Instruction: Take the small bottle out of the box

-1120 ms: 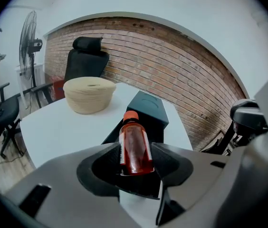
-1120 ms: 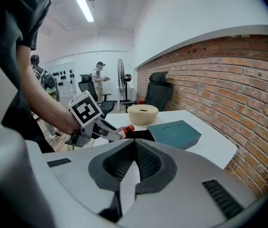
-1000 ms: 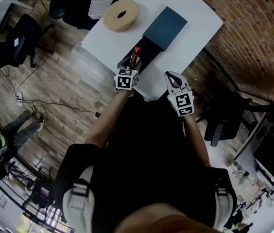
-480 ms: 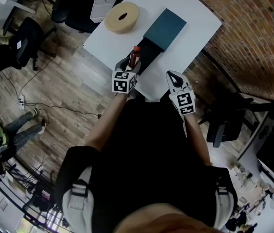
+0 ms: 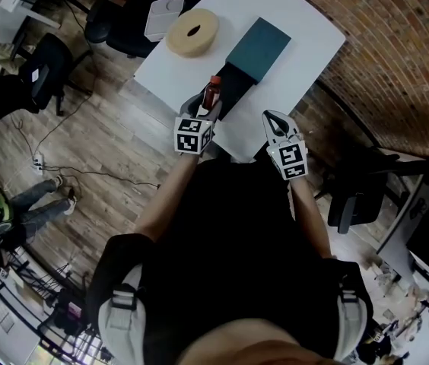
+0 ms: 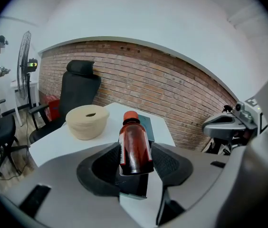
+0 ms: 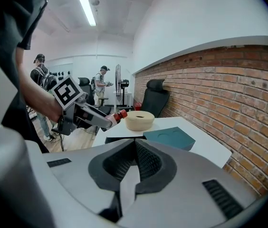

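Beneath the small bottle [image 6: 135, 148], the box [image 6: 135, 188] is mostly hidden.

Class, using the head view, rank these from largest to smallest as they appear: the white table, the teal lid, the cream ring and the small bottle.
1. white table
2. teal lid, only slightly bigger than the ring
3. cream ring
4. small bottle, held above the table and so nearer the camera, yet clearly smallest
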The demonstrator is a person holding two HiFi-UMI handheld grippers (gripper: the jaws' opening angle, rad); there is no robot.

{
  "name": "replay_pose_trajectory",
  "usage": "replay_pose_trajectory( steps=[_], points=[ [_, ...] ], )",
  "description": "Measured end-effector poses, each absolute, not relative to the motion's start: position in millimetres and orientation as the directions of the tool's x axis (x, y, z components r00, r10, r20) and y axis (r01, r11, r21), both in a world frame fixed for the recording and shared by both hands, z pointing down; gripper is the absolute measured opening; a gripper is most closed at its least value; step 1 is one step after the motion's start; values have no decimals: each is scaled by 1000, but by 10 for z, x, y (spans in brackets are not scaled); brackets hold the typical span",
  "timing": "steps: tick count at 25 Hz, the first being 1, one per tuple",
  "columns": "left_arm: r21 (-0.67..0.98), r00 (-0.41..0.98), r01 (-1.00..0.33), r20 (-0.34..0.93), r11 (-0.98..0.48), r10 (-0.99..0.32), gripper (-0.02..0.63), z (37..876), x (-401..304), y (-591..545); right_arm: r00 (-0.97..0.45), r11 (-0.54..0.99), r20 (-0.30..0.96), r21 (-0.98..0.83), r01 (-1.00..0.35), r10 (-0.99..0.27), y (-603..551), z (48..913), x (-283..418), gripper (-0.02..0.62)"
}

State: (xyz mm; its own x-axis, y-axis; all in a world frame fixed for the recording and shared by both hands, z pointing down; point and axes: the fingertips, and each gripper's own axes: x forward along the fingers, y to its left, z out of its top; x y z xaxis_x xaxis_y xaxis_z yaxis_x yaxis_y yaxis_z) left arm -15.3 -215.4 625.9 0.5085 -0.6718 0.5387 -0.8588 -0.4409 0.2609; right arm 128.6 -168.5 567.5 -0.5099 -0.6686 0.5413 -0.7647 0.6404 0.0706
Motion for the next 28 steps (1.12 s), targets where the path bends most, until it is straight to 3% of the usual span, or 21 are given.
replay_pose_trajectory(
  steps=[28],
  points=[
    [176,483,-874,418,-453,-770,213,5479,-525,-1823,-587,714,510,78,-696,-628,-1754,5674,938,-2]
  ],
)
